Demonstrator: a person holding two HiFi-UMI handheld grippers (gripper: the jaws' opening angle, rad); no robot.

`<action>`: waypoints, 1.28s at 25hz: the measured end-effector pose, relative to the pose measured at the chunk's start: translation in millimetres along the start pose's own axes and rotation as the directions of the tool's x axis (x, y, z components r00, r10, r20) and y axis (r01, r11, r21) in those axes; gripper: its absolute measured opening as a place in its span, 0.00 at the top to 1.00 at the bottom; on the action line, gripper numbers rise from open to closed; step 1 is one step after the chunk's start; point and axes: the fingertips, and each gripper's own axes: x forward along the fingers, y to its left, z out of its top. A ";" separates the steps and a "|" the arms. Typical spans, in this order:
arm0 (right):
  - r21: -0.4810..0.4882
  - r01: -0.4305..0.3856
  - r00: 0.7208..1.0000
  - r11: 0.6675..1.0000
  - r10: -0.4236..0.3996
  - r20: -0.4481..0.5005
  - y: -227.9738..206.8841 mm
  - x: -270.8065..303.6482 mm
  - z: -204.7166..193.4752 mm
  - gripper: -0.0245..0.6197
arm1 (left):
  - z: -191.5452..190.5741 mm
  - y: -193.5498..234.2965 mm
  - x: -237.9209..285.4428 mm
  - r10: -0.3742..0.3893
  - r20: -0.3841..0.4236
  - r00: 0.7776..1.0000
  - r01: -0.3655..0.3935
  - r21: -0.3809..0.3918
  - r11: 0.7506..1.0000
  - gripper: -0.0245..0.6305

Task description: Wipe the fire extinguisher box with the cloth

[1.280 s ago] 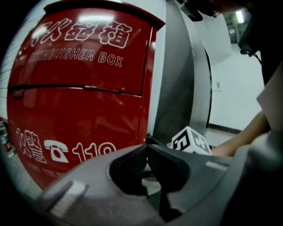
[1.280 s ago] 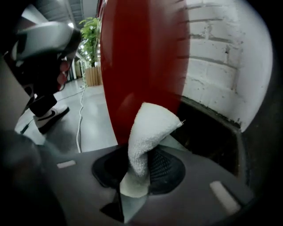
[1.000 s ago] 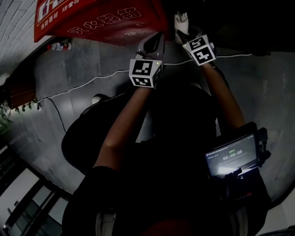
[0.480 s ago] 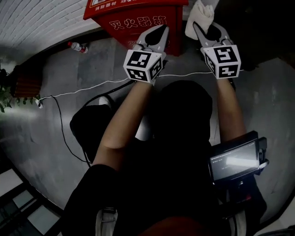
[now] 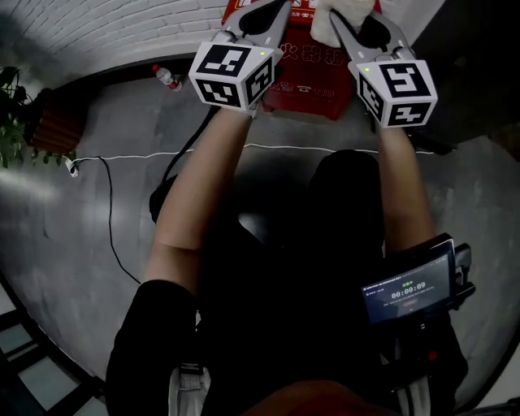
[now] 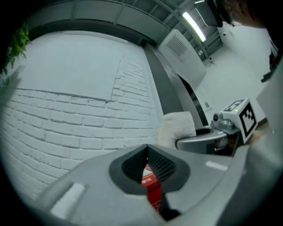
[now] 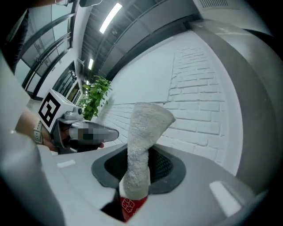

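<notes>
The step in hand looks like the approach. The right gripper (image 5: pixel 358 26) has its jaws clamped on the cloth (image 7: pixel 142 132) and holds it over the red fire extinguisher box (image 5: pixel 302 88); no wiping contact shows yet. The box stands on the floor (image 5: pixel 89 219) at the far edge of the scene, against the white brick wall (image 6: pixel 75 110), with both grippers above it.

The cloth is bunched into a long roll. Its long axis runs along the jaws, and its free end points away from the person, toward the wall.

The left gripper (image 5: pixel 258 11) hangs just left of the cloth, jaws closed on nothing (only a sliver of red box shows through the gap beneath them).

The next move probably calls for tipping the cloth's loose end down onto the box and pressing it flat before sweeping sideways.
</notes>
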 end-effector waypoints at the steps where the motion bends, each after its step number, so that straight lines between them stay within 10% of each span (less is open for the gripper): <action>1: 0.000 -0.014 1.000 1.000 0.014 0.003 8.9 9.2 6.6 0.80 | 1.1 12.1 -6.9 0.013 -0.002 1.000 -0.013 0.000 1.000 0.96; 14: 0.142 -0.175 0.984 0.974 0.170 0.048 130.7 145.6 37.2 0.80 | -24.8 163.5 -76.0 0.112 -0.065 0.992 -0.116 -0.062 0.991 0.96; 32: 0.565 -0.004 0.998 0.825 -0.030 0.051 189.9 253.5 -56.5 0.80 | -75.0 279.3 -101.0 0.199 -0.078 0.977 -0.207 -0.112 0.972 0.96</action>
